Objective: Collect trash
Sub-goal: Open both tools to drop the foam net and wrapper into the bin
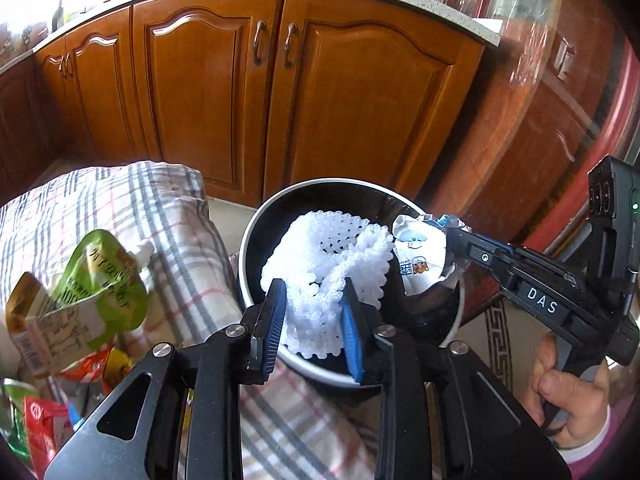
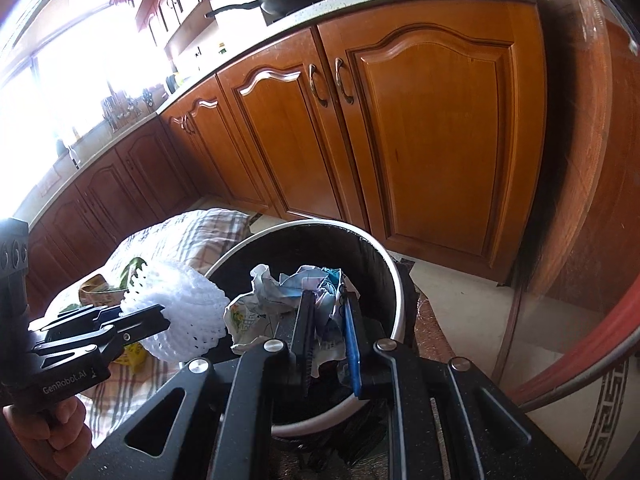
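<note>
Carrying trash to the bin [image 1: 256,216]: my left gripper [image 1: 314,312] has its jaws pinching the white foam net [image 1: 332,256], my right gripper [image 2: 328,332] clamps crumpled wrappers [image 2: 280,300], both just over the rim. Next, part the jaws. More wrappers [image 1: 92,288] lie left on the checked surface [image 1: 176,240], wooden cabinets [image 1: 224,92] ahead.

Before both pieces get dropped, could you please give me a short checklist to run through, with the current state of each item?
1. Left gripper has the white foam net between its pads: ok.
2. Right gripper has the crumpled wrapper between its pads: ok.
3. Foam net over the bin opening: ok in the left wrist view; in the right wrist view it looks partly outside the rim.
4. Wrapper over the bin opening: ok.
5. Room left inside the bin: cannot tell.
6. More trash waiting on the checked cloth, such as the green pouch: not ok, still to collect.
</note>
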Demonstrator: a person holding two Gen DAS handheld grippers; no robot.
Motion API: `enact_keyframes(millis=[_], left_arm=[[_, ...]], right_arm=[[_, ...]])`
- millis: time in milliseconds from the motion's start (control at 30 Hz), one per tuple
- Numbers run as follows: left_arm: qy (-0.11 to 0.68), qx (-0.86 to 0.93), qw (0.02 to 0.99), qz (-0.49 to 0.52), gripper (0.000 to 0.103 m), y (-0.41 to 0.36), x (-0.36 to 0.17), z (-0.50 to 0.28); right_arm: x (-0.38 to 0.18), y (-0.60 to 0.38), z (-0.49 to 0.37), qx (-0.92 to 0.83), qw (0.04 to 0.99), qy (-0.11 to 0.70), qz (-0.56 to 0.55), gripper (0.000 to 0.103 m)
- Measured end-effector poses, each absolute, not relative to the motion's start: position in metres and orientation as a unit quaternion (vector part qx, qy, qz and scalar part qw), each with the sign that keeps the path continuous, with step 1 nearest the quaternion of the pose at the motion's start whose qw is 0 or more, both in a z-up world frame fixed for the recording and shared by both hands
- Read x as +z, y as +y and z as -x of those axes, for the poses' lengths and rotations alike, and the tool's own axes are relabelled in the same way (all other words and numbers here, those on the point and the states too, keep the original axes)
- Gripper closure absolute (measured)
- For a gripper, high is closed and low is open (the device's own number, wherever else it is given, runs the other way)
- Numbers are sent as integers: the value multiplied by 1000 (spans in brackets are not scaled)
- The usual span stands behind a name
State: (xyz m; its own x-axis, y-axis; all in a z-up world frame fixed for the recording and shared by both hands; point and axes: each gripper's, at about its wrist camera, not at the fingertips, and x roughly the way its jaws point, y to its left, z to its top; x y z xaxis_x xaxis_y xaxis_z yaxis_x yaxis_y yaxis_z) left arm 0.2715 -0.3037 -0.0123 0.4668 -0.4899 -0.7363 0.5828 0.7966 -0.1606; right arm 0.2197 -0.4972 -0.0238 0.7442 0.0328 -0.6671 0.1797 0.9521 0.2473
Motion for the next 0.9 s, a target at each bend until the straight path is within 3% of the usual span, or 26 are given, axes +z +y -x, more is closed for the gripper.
enact_keyframes(millis=[100,267,467,633,900], left_arm=[[421,-308,851,-62,67,-310,-18,-276],[420,-308,852,-60,38,-309,-19,-273],[405,-297,863,-55,30,-288,-15,-257],[396,-281,873,-35,29,-252,-14,-235],[385,-235,892,-5,29,-188,-14,-202]], right_arm=[[-27,-501,-228,-39,920,362,-146,85],[-32,-507,-231,-40,915,370,-158,60],[-30,-509,-221,-37,915,361,-174,53],[-25,-494,-204,-19,920,342,-192,24],[-25,-453,-182,14,919,336,-206,16]])
